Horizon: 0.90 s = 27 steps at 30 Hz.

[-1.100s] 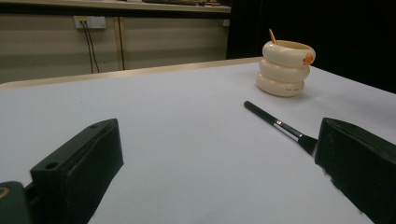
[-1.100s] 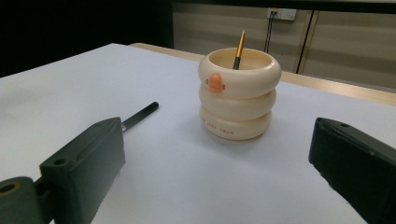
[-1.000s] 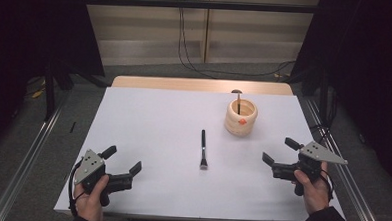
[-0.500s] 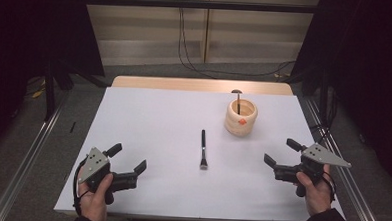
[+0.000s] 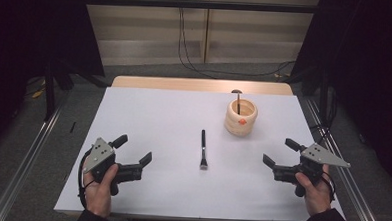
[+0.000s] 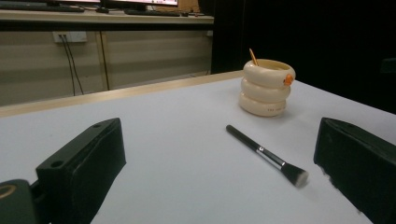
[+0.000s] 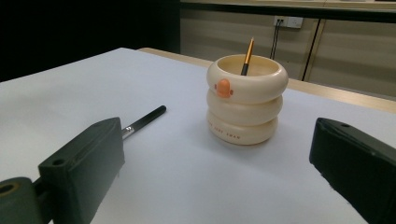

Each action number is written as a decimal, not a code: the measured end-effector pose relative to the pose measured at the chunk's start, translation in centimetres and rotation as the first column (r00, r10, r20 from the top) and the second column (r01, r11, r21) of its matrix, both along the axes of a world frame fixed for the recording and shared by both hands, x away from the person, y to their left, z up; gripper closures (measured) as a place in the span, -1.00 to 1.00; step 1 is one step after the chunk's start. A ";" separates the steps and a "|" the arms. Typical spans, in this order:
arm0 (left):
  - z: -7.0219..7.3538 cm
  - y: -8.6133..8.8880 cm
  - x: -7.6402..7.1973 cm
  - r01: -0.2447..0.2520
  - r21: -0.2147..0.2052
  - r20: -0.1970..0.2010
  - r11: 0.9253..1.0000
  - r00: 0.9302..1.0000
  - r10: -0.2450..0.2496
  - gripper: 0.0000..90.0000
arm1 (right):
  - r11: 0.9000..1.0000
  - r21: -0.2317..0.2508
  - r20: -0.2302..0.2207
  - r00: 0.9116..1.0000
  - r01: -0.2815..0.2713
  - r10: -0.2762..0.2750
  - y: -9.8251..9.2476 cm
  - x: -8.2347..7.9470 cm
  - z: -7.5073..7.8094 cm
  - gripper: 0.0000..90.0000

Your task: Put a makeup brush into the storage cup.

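Observation:
A black-handled makeup brush [image 5: 203,149] lies flat at the middle of the white table, bristles toward the near edge; it also lies ahead in the left gripper view [image 6: 267,156]. A cream ringed holder [image 5: 241,116] with an orange mark stands at the back right, a thin brush handle [image 7: 247,56] sticking out of it. My left gripper [image 5: 132,149] rests low at the front left, open and empty. My right gripper [image 5: 280,152] sits at the front right, open and empty, facing the holder [image 7: 245,99].
The white table sheet [image 5: 174,114] ends at a wooden strip [image 5: 200,85] along the far edge. Metal rails [image 5: 27,153] run down both sides of the table. Cables hang by the back wall [image 5: 187,35].
The left gripper has shifted slightly forward and right over the table. The right gripper has barely moved. The brush and holder stay put.

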<state>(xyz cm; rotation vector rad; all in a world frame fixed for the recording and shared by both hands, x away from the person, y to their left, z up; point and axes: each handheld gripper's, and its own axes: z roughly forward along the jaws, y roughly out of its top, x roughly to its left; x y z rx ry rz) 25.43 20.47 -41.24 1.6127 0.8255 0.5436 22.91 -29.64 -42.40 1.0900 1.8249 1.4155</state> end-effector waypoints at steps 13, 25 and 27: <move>0.6 -2.9 1.7 0.061 -0.011 0.009 0.998 0.998 -0.061 -0.94 | 1.000 0.002 0.008 1.000 0.000 0.000 0.0 0.0 0.0 -0.94; 1.3 -4.6 3.4 0.098 0.001 0.003 0.995 0.995 -0.098 -0.97 | 1.000 0.003 0.007 1.000 -0.006 0.006 0.1 0.1 0.0 -0.94; 1.5 -4.9 3.7 0.101 -0.002 0.001 0.995 0.995 -0.101 -0.99 | 1.000 0.003 0.007 1.000 -0.008 0.008 0.1 0.1 0.0 -0.94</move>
